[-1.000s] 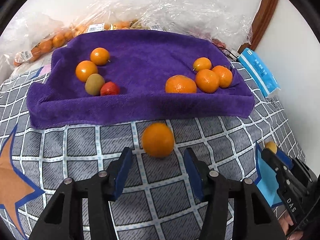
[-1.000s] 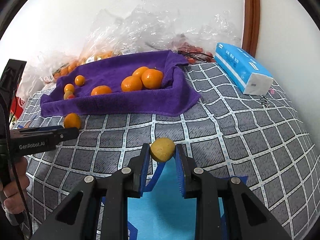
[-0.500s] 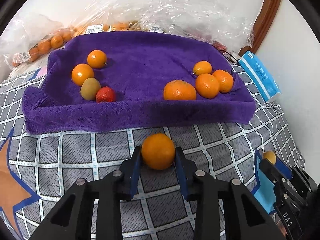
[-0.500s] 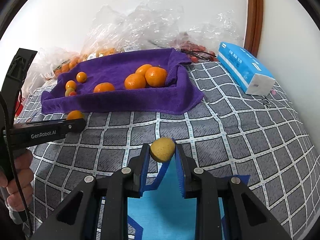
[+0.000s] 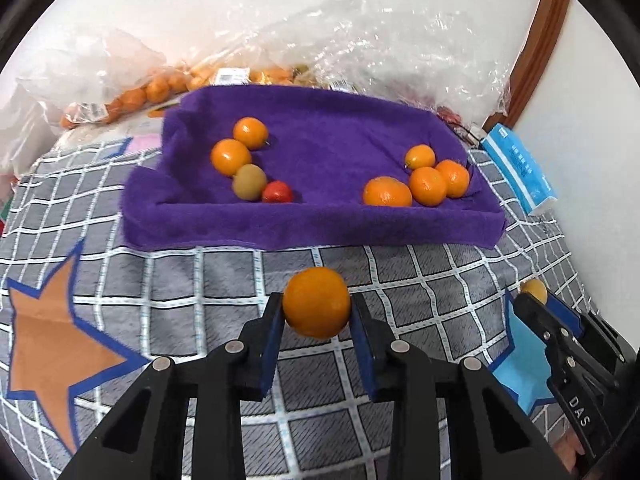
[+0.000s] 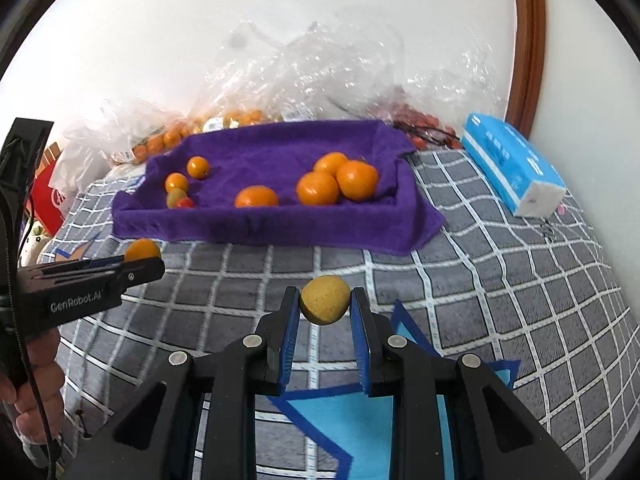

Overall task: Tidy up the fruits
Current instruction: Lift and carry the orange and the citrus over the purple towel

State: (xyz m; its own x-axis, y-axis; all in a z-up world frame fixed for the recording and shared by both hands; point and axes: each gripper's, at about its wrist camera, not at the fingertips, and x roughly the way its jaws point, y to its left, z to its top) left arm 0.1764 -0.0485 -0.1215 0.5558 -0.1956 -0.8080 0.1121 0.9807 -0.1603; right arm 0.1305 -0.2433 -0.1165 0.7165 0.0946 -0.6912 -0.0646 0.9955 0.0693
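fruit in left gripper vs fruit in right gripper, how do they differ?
Colour: the orange in the left gripper is bright orange; the yellow fruit in the right gripper is dull yellow. Skin: the orange looks smooth, the yellow fruit speckled. Both are round and clamped between blue pads.

A plush purple cloth with a fuzzy, matt pile (image 5: 320,216) is seen lining the tray. The grey checked bedcover of woven fabric (image 5: 420,280) looks matt and finely ribbed. Crinkled clear plastic film (image 5: 360,40) is shown glossy, with bright glints. A smooth, slightly shiny orange skin is shown on the round orange fruit (image 5: 317,303), held between matt blue pads of the black plastic left gripper (image 5: 317,320), whose pivots carry bright metal rivets. A dull, finely speckled rind is seen on the round yellow fruit (image 6: 325,299) in the right gripper (image 6: 325,312). The blue tissue pack in glossy plastic wrap (image 6: 512,168) reflects light. The brown wooden door frame (image 6: 530,40) appears smooth and varnished.
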